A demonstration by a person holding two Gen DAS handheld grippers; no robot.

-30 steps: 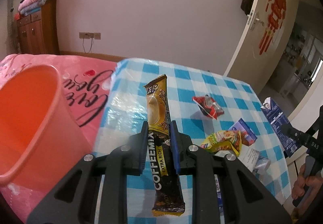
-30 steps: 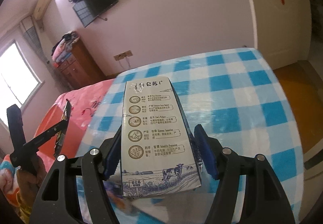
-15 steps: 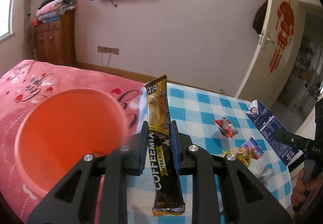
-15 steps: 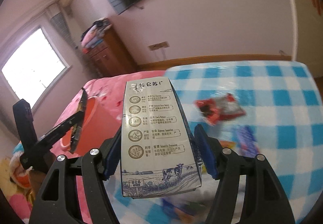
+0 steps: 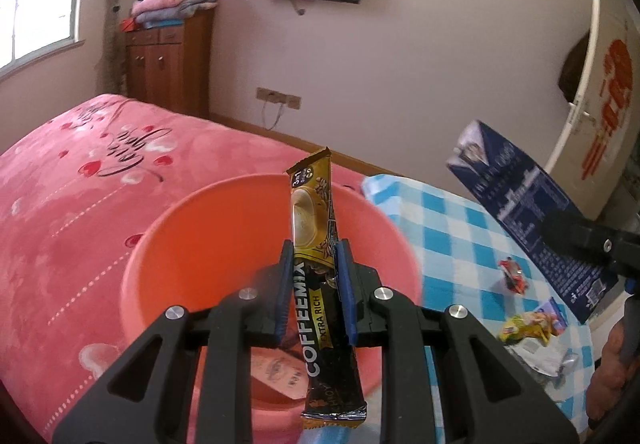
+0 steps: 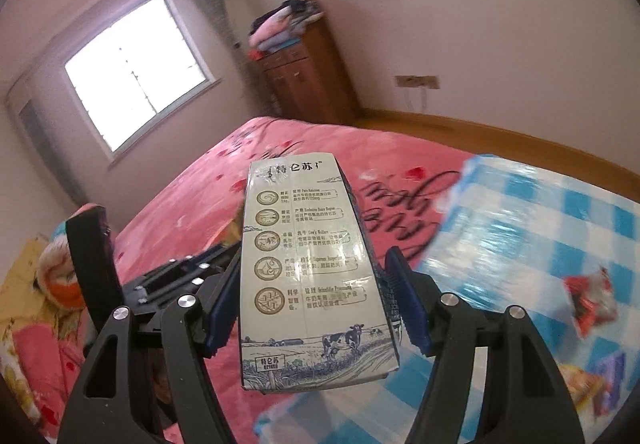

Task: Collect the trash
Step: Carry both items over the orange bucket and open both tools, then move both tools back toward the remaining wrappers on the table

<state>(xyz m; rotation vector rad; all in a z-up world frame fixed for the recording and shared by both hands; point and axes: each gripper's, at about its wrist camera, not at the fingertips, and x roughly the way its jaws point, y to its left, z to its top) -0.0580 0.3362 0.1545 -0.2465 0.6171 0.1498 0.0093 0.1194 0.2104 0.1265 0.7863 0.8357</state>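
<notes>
My left gripper [image 5: 314,264] is shut on a gold and black Coffeemix sachet [image 5: 320,284], held upright over the open mouth of an orange bucket [image 5: 168,244] that stands on the pink bed. A flat wrapper lies in the bucket's bottom. My right gripper [image 6: 312,284] is shut on a blue and white milk carton [image 6: 304,264], held in the air above the bed beside the table. That carton also shows at the right of the left wrist view [image 5: 520,204]. The left gripper's body [image 6: 160,280] shows at the left of the right wrist view.
A table with a blue checked cloth [image 5: 460,228] stands right of the bed [image 5: 80,184]. On it lie a red wrapper [image 5: 512,278], a yellow wrapper [image 5: 524,330], a purple packet [image 5: 554,314] and crumpled foil. A wooden cabinet [image 5: 168,68] stands by the far wall.
Both grippers swung left from the table toward the bed. The bucket has come from the left to sit straight under the sachet. The carton has moved closer to the bucket.
</notes>
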